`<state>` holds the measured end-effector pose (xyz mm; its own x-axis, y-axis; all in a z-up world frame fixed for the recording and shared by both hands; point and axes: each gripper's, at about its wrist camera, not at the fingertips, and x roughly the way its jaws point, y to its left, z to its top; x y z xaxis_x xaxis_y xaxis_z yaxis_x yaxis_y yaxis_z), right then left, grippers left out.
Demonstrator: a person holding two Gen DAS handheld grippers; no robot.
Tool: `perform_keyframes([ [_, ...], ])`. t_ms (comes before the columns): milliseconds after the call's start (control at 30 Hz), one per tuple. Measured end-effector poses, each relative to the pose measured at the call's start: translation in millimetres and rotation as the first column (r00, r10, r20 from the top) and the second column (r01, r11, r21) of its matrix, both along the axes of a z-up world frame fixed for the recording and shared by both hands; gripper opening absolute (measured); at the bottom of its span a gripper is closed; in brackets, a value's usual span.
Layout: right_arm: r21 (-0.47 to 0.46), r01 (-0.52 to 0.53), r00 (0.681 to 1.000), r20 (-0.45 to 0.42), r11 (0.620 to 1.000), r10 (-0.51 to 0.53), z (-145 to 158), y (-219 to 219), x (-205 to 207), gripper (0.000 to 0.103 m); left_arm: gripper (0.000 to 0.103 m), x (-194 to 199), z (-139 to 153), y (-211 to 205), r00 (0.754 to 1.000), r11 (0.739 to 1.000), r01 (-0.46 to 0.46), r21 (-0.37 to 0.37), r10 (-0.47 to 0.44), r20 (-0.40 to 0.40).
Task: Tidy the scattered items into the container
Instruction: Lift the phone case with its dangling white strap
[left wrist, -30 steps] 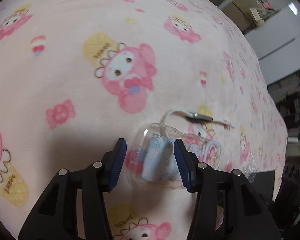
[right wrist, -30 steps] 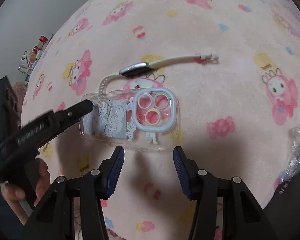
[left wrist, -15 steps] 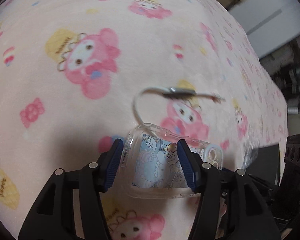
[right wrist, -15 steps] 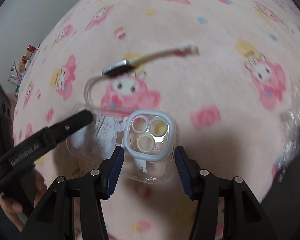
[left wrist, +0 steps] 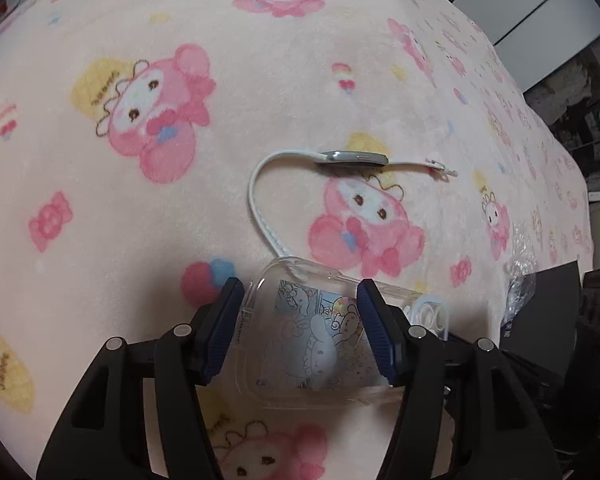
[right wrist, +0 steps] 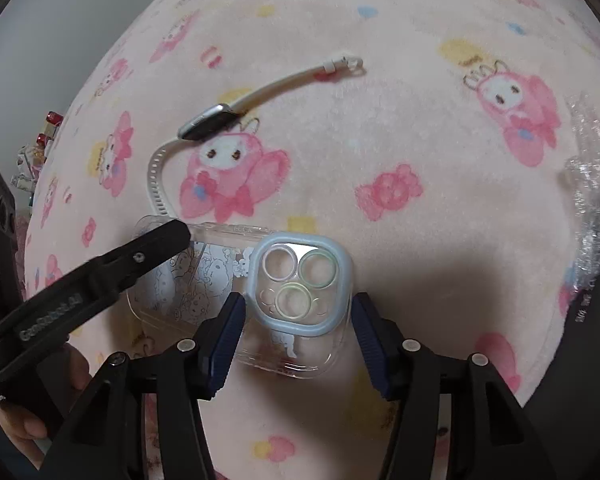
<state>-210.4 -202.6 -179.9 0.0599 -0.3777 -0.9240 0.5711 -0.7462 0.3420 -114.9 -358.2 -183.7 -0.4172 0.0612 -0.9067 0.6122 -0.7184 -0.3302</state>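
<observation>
A clear phone case (left wrist: 312, 344) with cartoon art and a pale blue camera frame (right wrist: 300, 286) is held above the pink blanket. My left gripper (left wrist: 302, 330) is shut on its plain end. My right gripper (right wrist: 296, 326) straddles the camera end with its jaws open, its pads just clear of the case edges. The left gripper's black finger (right wrist: 140, 258) shows in the right wrist view across the case. A white-strapped watch (left wrist: 352, 158) lies on the blanket beyond the case; it also shows in the right wrist view (right wrist: 210, 122). No container is clearly seen.
The pink cartoon blanket (left wrist: 180, 80) covers the bed. Crinkled clear plastic wrap (right wrist: 588, 184) and a dark object (left wrist: 540, 308) sit at the right edge. Small trinkets (right wrist: 36, 148) stand off the bed's far left. Furniture shows past the bed's far right.
The left gripper has lifted the phone case off the blanket, away from the watch. The right gripper has moved forward so its jaws now flank the camera end.
</observation>
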Motion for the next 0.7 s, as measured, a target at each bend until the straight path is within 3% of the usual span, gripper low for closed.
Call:
perform_keyframes([
  [133,-0.023,0.022,0.999,-0.034,0.999,-0.023,23,18,10,0.051,0.059,8,24,13,0.997,1.0,0.023,0.01,-0.022,-0.077],
  [300,-0.079,0.094,0.99,-0.098,0.992,-0.101,70,57,32,0.051,0.059,18,74,49,0.98,0.994,0.103,-0.03,-0.106,-0.166],
  [467,-0.14,0.141,0.971,-0.174,0.98,-0.165,129,123,47,0.051,0.059,35,111,95,0.952,0.985,0.171,0.002,-0.165,-0.258],
  [700,-0.227,0.211,0.926,-0.266,0.951,-0.269,180,207,68,0.051,0.059,39,158,173,0.906,0.959,0.284,-0.012,-0.272,-0.324],
])
